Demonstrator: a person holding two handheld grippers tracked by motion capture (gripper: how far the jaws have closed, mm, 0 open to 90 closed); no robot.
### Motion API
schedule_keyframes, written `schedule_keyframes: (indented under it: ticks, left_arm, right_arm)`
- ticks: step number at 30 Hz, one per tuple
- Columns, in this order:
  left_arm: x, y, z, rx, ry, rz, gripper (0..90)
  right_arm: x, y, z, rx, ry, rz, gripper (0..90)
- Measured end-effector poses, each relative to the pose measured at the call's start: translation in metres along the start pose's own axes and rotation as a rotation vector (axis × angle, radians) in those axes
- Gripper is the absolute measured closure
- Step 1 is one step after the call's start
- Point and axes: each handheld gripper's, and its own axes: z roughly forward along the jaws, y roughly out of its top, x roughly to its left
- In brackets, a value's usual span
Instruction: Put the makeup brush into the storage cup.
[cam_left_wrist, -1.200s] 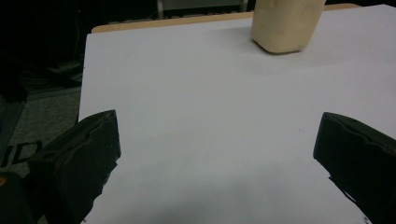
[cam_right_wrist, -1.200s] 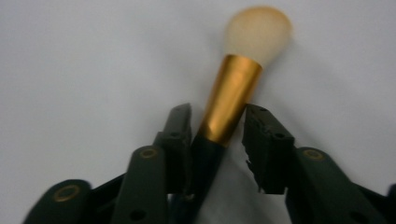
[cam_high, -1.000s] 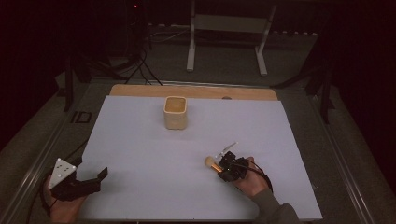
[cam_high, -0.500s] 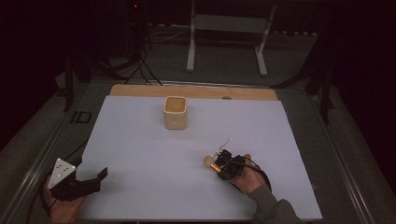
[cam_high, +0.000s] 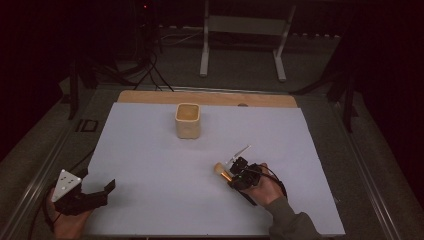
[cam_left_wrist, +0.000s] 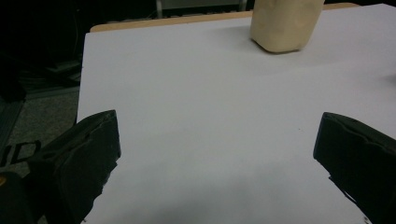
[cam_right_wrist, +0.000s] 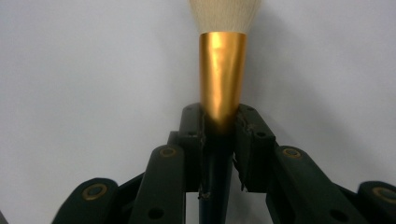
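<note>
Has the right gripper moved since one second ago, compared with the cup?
Barely: the right gripper with its brush slid slightly nearer the person, away from the cup.

Hardly any writing can be read. In the left gripper view, pale letters stand on a dark part at the lower left edge, beside the left claw (cam_left_wrist: 219, 154); they look like "ID", but are cut off and too blurred to be sure. The cup (cam_high: 188, 120), the brush (cam_right_wrist: 222, 74), the white sheet (cam_high: 150, 160) on the counter and the grey plate (cam_high: 67, 183) carry no legible label, brand or number.
</note>
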Motion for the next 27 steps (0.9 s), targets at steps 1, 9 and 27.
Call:
schedule_keyframes:
  ticks: [1,9,27]
  left_arm:
    - [0.000,0.000,0.000,0.001,0.000,0.000,1.8]
    - [0.000,0.000,0.000,0.001,0.000,0.001,1.8]
    - [0.000,0.000,0.000,0.003,-0.002,0.002,1.8]
  right_arm:
    - [0.000,0.001,-0.001,-0.010,0.004,0.001,74.1]
    - [-0.001,0.004,-0.005,-0.050,-0.002,0.008,74.1]
    - [0.002,0.017,-0.013,-0.129,0.022,0.022,74.1]
